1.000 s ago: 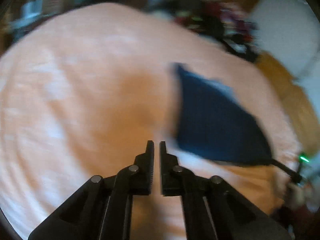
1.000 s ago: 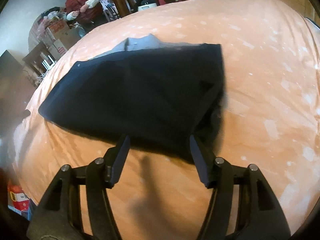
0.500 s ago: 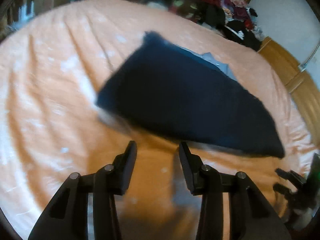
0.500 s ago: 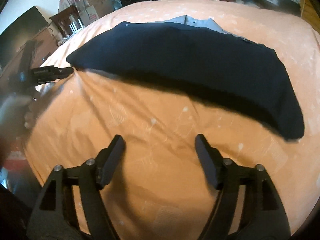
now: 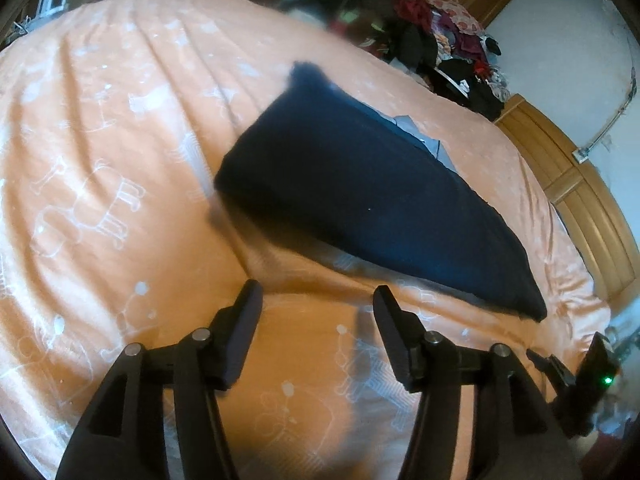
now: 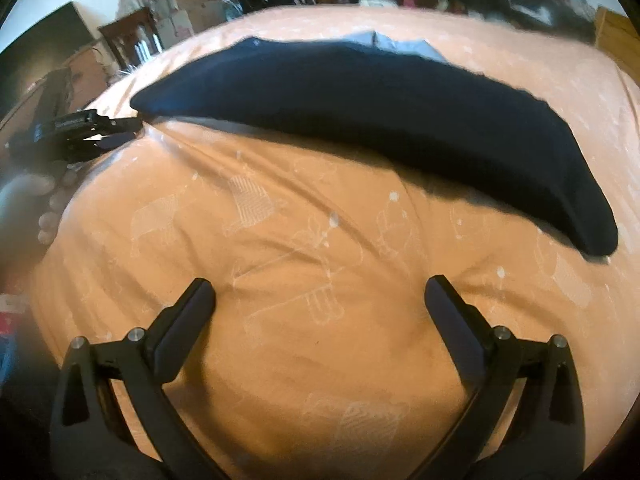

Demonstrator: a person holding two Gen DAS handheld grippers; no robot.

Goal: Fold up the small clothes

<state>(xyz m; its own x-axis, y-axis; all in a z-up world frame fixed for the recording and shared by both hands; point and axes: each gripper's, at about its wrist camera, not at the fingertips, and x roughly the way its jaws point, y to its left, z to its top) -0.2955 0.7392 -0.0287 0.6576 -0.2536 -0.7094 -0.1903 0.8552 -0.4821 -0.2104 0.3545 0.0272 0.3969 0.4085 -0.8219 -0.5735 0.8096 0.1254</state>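
Garment: folded dark navy cloth garment (image 5: 372, 196) is laid mid-frame on orange patterned bedsheet (image 5: 100, 168).
Left gripper (image 5: 316, 300): fingers are spread, nothing held.
Right gripper (image 6: 320, 292): fingers are spread wide, nothing held.

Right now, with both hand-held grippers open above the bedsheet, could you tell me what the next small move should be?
Probably ease the right hand-held gripper forward to the near edge of the dark garment. It lies folded lengthwise on the orange bedsheet, ungripped, and both grippers are empty.
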